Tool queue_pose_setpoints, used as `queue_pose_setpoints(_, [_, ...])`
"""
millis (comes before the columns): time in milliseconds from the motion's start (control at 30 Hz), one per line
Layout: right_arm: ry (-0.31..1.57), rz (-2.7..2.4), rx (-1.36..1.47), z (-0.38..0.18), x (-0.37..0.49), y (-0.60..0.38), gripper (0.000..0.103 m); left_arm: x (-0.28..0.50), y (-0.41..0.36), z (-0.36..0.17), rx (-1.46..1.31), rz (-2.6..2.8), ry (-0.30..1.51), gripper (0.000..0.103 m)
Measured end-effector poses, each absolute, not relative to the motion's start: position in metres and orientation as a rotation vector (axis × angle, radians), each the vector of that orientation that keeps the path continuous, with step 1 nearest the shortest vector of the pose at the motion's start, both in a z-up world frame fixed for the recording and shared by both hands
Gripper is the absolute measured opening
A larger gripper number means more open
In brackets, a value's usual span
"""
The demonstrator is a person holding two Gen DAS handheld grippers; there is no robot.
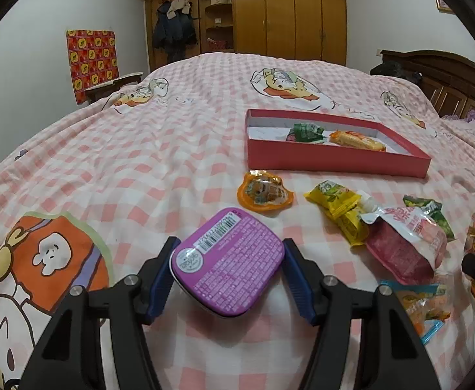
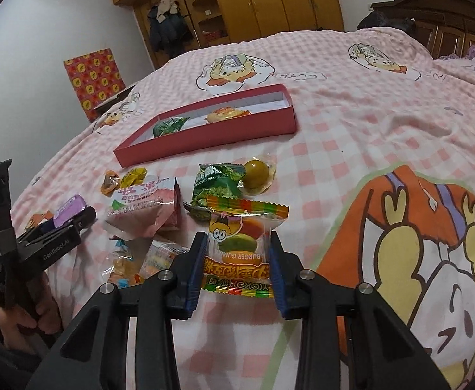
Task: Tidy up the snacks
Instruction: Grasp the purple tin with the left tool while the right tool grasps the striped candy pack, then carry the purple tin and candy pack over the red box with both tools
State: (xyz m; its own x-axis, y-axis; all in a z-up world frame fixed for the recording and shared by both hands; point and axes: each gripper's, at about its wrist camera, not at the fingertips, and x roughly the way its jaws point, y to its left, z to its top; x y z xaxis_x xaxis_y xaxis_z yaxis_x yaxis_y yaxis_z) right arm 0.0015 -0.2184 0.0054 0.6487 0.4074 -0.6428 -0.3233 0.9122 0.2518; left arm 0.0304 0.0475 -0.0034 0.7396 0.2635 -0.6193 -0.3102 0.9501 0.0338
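Observation:
My left gripper (image 1: 227,253) is shut on a purple tin (image 1: 227,260), held tilted above the bedspread; the tin also shows in the right wrist view (image 2: 70,209). My right gripper (image 2: 235,256) is shut on a burger gummy packet (image 2: 240,247). A red box (image 1: 334,159), also in the right wrist view (image 2: 205,133), lies ahead with a green packet (image 1: 305,131) and an orange packet (image 1: 357,139) inside.
On the pink checked bedspread (image 1: 140,162) lie an orange jelly cup (image 1: 265,193), a yellow packet (image 1: 341,208), a pink pouch (image 1: 406,243), a green pea packet (image 2: 218,185) and a round olive-coloured sweet (image 2: 256,174). A wooden headboard (image 1: 448,78) stands at right.

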Motion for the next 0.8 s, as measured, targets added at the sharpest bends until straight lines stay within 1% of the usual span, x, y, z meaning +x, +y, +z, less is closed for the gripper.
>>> queue_pose_setpoints(233, [0.719,0.463,0.076,0.015,0.001,-0.211,0.037,0.03,0.048,-0.004,-0.075,0.314,0.674,0.066])
queue_pose_setpoints(567, [0.73,0.458,0.089,0.013,0.008,-0.217,0.037,0.029,0.048,-0.001,-0.075,0.297,0.664,0.066])
queue_pose_setpoints(800, [0.691,0.491,0.066,0.033,0.027,-0.214,0.037,0.03,0.05,0.011,-0.099,0.321,0.665,0.065])
